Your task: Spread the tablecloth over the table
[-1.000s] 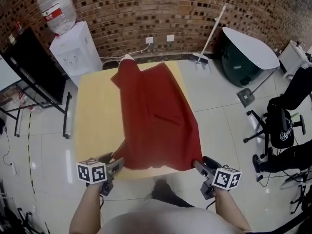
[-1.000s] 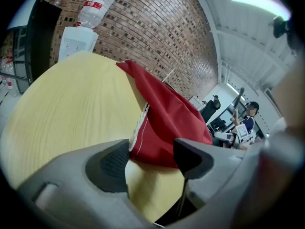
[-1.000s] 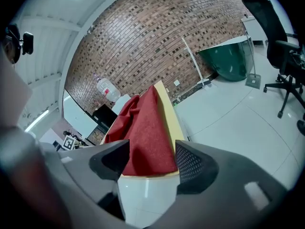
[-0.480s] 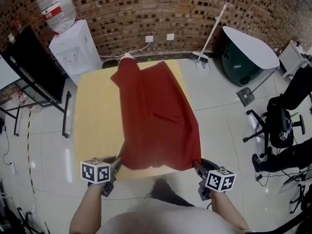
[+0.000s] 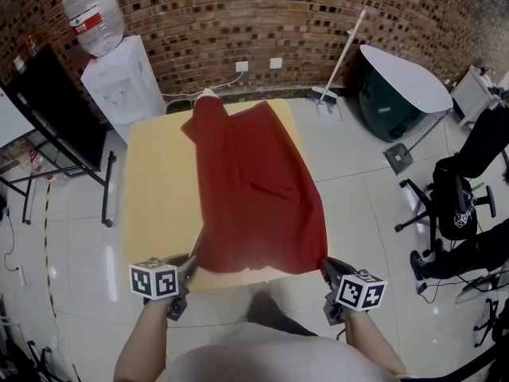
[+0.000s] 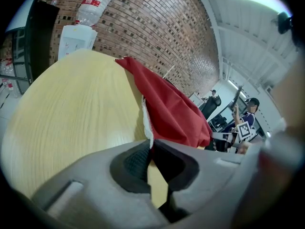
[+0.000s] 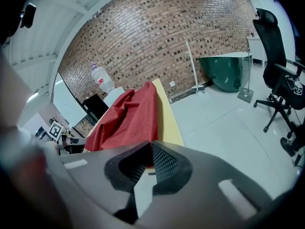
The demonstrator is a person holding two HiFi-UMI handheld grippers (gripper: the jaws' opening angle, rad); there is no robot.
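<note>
A red tablecloth (image 5: 254, 189) lies bunched along the right half of the pale wooden table (image 5: 159, 189), reaching from its far edge to its near edge. My left gripper (image 5: 191, 263) is at the cloth's near left corner. In the left gripper view its jaws (image 6: 150, 149) are closing, and the pads pinch the cloth's (image 6: 167, 109) white-backed hem. My right gripper (image 5: 322, 265) is at the near right corner. In the right gripper view its jaws (image 7: 150, 159) are closing too, with red cloth (image 7: 128, 116) pressed between the pads. The left half of the table (image 6: 71, 123) is bare.
A white water dispenser (image 5: 119, 78) and a black panel (image 5: 56, 106) stand at the back left. A mop (image 5: 342, 54) and a tipped green round table (image 5: 394, 86) are at the back right, and a black office chair (image 5: 457, 205) at the right.
Both grippers stood open at the cloth's near corners; now both have closed on those corners. The hands stayed where they were.
</note>
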